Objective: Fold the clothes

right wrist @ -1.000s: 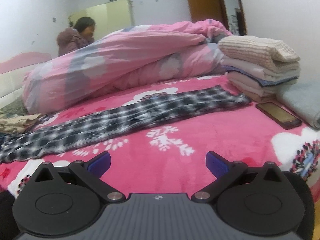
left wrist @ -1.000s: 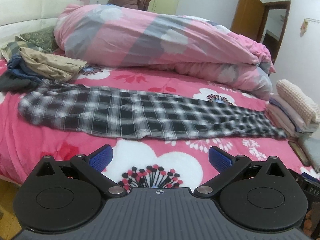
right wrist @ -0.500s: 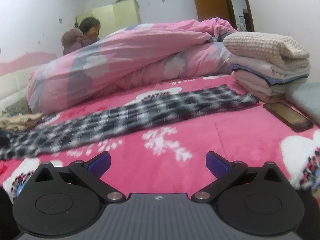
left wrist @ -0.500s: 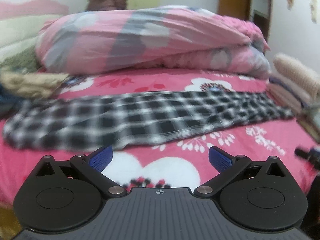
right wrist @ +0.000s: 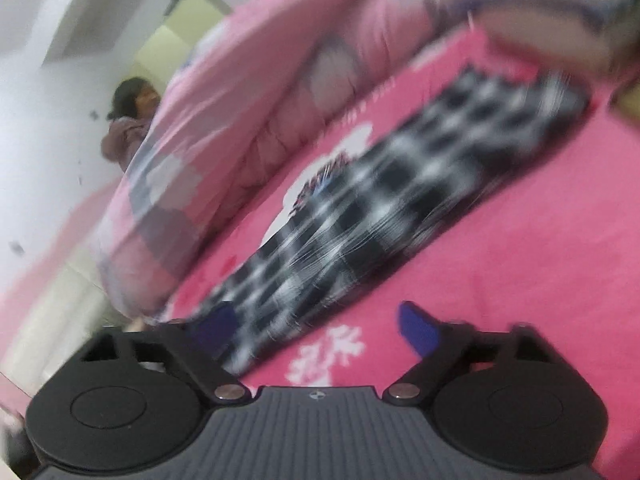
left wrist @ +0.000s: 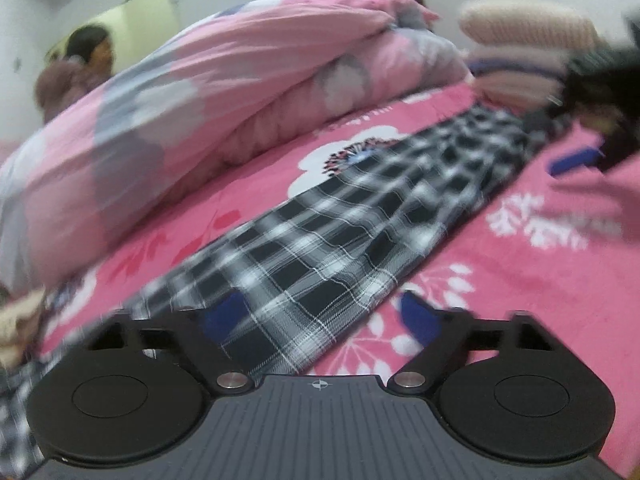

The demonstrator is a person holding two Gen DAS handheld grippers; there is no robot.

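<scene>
A black-and-white plaid garment point(left wrist: 352, 220) lies flat in a long strip on the pink floral bed sheet point(left wrist: 520, 280). My left gripper point(left wrist: 320, 314) hovers low over its near part, jaws closing, with the cloth's lower edge between the blue pads but not pinched. Far right in the left wrist view, a blue pad point(left wrist: 576, 158) of the other gripper shows near the garment's far end. In the blurred right wrist view, my right gripper point(right wrist: 316, 326) is low over the plaid garment point(right wrist: 380, 184), jaws closing, with the cloth edge between its fingers and no grip seen.
A bulky pink and grey quilt point(left wrist: 240, 92) lies along the far side of the bed. A stack of folded clothes point(left wrist: 528, 52) sits past the garment's far end. A person point(left wrist: 80, 68) stands behind the quilt by a pale wardrobe.
Both grippers have moved in low over the plaid garment and rolled, so the bed now looks tilted. Their jaws stand narrower than before, and cloth now lies between the fingers.
</scene>
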